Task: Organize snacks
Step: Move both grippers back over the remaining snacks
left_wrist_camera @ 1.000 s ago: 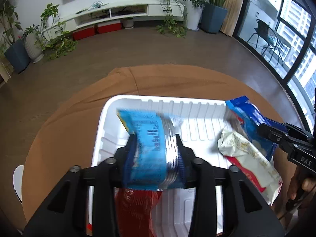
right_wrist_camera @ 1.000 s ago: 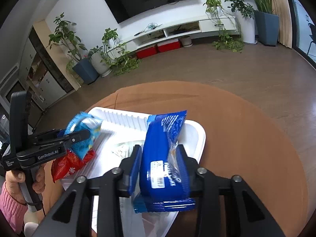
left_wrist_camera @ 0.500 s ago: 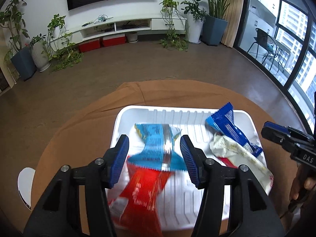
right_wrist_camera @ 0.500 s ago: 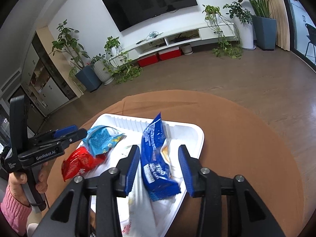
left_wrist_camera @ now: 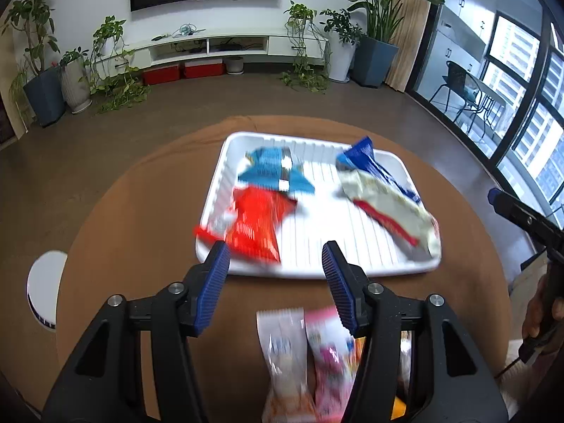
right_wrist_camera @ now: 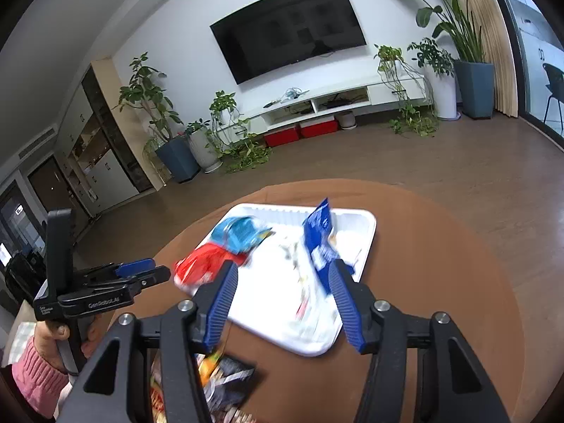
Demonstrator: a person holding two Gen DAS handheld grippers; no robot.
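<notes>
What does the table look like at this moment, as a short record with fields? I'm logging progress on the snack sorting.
tray: white tray on the brown round table
in tray, left side: light blue packet partly over red packet
in tray, right side: dark blue packet partly under white packet
still outside tray: loose packets at the near table edge
left gripper: open, empty
right gripper: open, empty, fingers just opened

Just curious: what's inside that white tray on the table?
The white tray holds four snack packets: light blue, red, dark blue, and white. The white one partly covers the dark blue.
</notes>
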